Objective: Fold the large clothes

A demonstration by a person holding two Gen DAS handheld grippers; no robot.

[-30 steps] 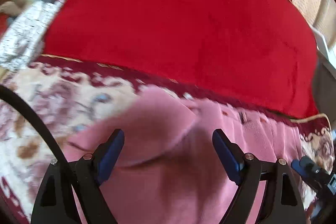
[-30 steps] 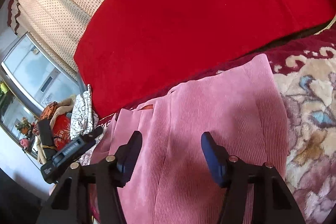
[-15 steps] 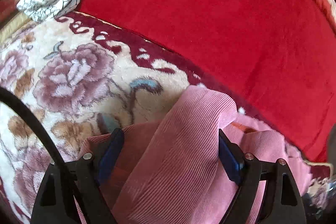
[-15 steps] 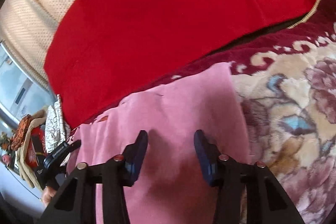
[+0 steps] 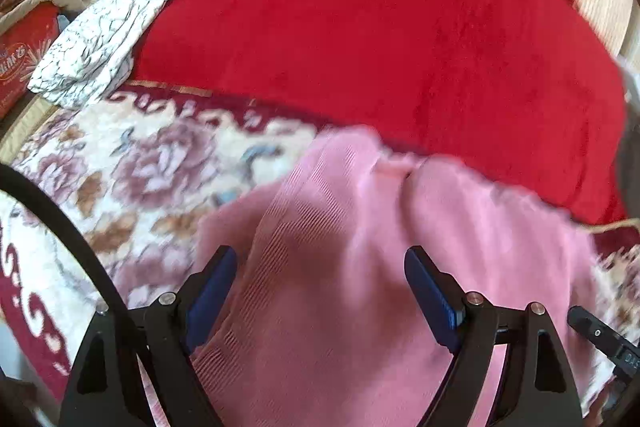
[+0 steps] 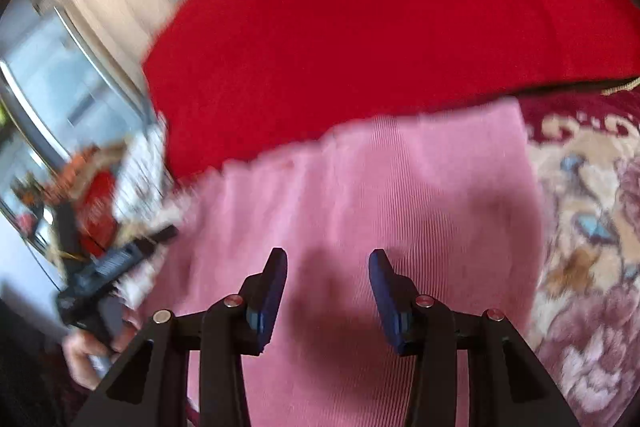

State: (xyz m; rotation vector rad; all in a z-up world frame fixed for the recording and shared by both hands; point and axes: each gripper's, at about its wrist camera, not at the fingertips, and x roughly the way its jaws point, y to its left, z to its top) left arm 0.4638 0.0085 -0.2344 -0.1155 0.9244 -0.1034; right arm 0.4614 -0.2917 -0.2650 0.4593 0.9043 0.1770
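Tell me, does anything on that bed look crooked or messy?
Yes: the pink ribbed garment lies rumpled on the floral blanket, one flap doubled over at its left side, its far edge uneven against the red blanket. Nothing looks spilled or torn.

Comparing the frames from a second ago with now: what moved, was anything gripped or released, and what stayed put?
The right gripper has just been closing its jaws partway over the pink garment; no cloth is visibly pinched. In the left wrist view, the raised fold under the left gripper now lies flatter. Left jaws stay wide open. The red blanket and floral rug are unchanged.
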